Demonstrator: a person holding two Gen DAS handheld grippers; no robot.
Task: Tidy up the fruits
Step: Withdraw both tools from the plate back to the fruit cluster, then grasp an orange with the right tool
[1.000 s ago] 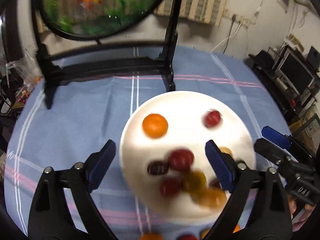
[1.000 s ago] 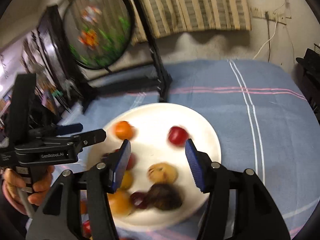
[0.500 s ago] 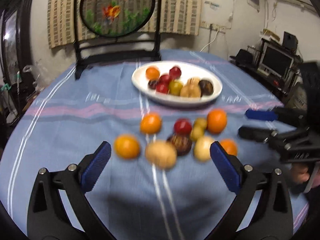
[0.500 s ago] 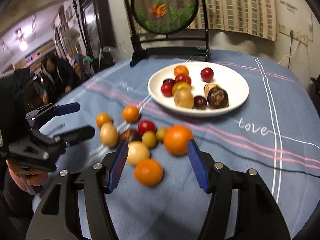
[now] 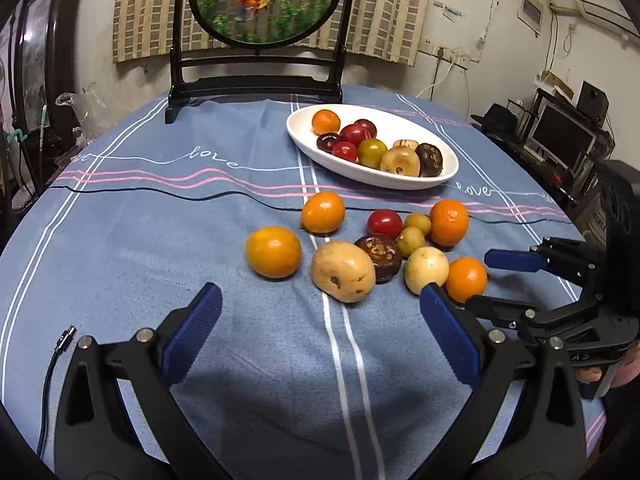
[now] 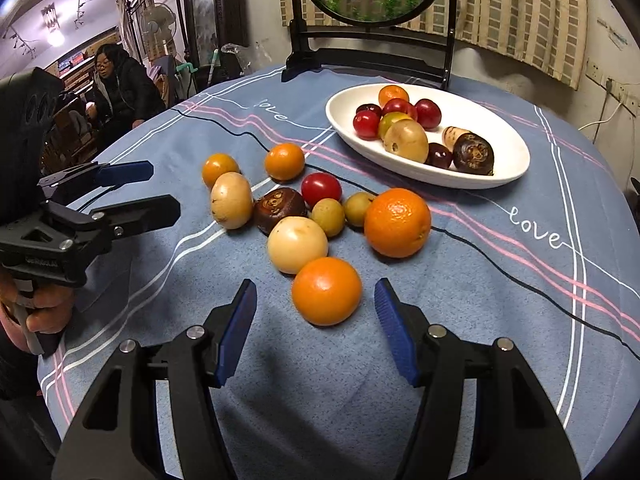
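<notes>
The left gripper hovers low over the blue woven tablecloth, its ribbed blue pads spread wide with nothing between them. The right gripper is likewise spread and empty, its jaws flanking the near side of a dimpled orange without touching it.

Taking the white oval plate as landmark, a loose cluster of fruit lies on the cloth on its near side. Nearest the grippers sit that orange and a smooth, pale round fruit touching it. Just beyond are a tan, potato-shaped fruit with dark specks, a dark brown wrinkled fruit beside it, and a glossy yellow-orange fruit set a little apart. Closer to the plate lie two small olive-green fruits, a shiny red tomato-like fruit, a larger pebbled orange and another smooth orange fruit.

The glazed plate itself holds a heap: red glossy fruits, a tan one, a dark wrinkled one and an orange at its far end.

Behind the plate stands a black wooden stand carrying a round goldfish panel.
</notes>
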